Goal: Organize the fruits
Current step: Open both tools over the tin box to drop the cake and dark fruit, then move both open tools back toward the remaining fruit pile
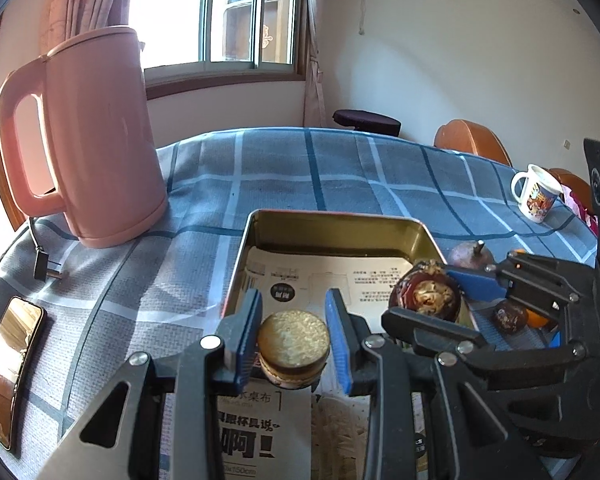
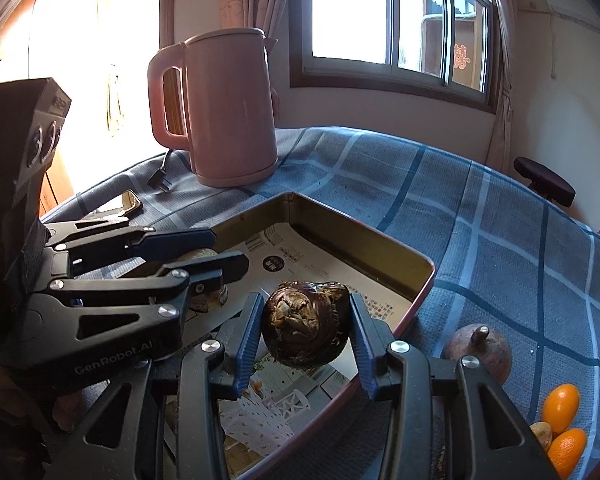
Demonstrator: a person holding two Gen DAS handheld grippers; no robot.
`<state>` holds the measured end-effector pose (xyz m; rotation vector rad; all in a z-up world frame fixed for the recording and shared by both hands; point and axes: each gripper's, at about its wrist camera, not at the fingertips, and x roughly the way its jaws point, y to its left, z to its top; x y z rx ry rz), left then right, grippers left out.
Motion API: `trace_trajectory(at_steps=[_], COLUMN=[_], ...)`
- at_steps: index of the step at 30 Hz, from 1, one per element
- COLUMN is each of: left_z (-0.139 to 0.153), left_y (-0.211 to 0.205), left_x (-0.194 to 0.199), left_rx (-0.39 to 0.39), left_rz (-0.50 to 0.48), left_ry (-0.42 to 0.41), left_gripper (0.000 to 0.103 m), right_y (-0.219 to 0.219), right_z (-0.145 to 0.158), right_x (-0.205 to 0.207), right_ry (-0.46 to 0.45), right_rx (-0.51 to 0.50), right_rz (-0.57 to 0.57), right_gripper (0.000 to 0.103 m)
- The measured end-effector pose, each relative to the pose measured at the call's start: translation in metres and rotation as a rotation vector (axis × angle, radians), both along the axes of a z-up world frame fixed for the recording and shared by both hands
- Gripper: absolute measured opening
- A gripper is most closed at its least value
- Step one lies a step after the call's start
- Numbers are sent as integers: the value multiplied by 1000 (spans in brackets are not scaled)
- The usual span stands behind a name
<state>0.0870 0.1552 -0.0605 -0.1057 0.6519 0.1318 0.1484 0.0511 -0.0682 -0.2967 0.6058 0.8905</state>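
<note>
A gold metal tray lined with printed paper sits on the checked tablecloth; it also shows in the right wrist view. My left gripper is shut on a round tan-topped fruit above the tray's near end. My right gripper is shut on a dark brown wrinkled fruit above the tray's right side; this fruit also shows in the left wrist view. A brown fruit with a stem and two small oranges lie on the cloth right of the tray.
A pink kettle stands at the back left with its plug on the cloth. A phone lies at the left edge. A white mug stands at the far right. Chairs stand beyond the table.
</note>
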Motion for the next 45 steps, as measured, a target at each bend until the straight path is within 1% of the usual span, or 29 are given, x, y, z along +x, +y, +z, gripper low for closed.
trace_trajectory(at_steps=[3, 5, 6, 7, 8, 10, 11, 12, 14, 17, 18, 20, 21, 24, 28, 30, 32, 34, 36, 38, 39, 41, 43, 44, 45], left_z=[0, 0, 1, 3, 4, 8, 10, 13, 17, 21, 23, 24, 24, 20, 13, 8, 5, 0, -5, -12, -16, -23, -26, -26, -26], left_y=[2, 2, 2, 3, 3, 2, 0, -4, -12, -35, -45, -67, -76, -107, -148, -167, -183, -195, -205, -215, -220, -226, -231, -233, -234], left_x=[0, -2, -4, -8, -11, -21, -26, -32, -39, -47, -48, -49, -48, -43, -34, -29, -25, -20, -17, -11, -7, -3, 0, 1, 1], left_rx=[2, 0, 2, 5, -2, -11, -9, -8, -17, -26, -22, -17, -18, -27, -11, 9, 29, 29, 23, 7, -3, 0, 5, 10, 20], left_rz=[15, 17, 25, 40, 44, 61, 69, 71, 56, 5, -18, -68, -89, -167, -257, -299, -335, -377, -413, -456, -476, -500, -525, -532, -535], left_ry=[-1, -5, -13, -29, -43, -83, -101, -123, -147, -169, -173, -176, -173, -146, -95, -63, -34, 7, 45, 93, 125, 167, 190, 191, 190], left_gripper=[34, 35, 40, 47, 50, 72, 75, 78, 79, 79, 81, 85, 86, 87, 87, 86, 85, 78, 75, 66, 59, 50, 33, 29, 29], right_y=[1, 3, 2, 1, -3, -14, -24, -33, -57, -96, -112, -141, -154, -194, -223, -231, -238, -243, -245, -246, -246, -248, -248, -248, -249], right_z=[-3, -4, -3, -2, 0, 5, 8, 10, 14, 18, 19, 20, 20, 20, 18, 15, 13, 13, 12, 11, 10, 8, 7, 7, 8], right_x=[2, 1, -1, -2, -4, -8, -11, -14, -20, -29, -32, -34, -35, -36, -36, -35, -31, -31, -31, -30, -30, -28, -25, -24, -24], right_ry=[28, 21, 15, 9, 3, -5, -13, -20, -40, -64, -80, -97, -106, -120, -138, -136, -110, -99, -91, -78, -72, -56, -40, -35, -33], right_rx=[-4, -16, -19, -20, -14, 6, 18, 26, 43, 59, 61, 68, 69, 77, 72, 74, 96, 115, 121, 122, 123, 124, 127, 130, 134], right_rz=[5, 6, 0, -9, -16, -24, -34, -47, -84, -140, -170, -231, -266, -368, -449, -474, -486, -492, -488, -483, -481, -480, -488, -493, -496], right_gripper=[44, 46, 46, 50, 53, 60, 66, 67, 68, 69, 69, 75, 76, 77, 77, 77, 77, 77, 77, 77, 77, 77, 77, 77, 77])
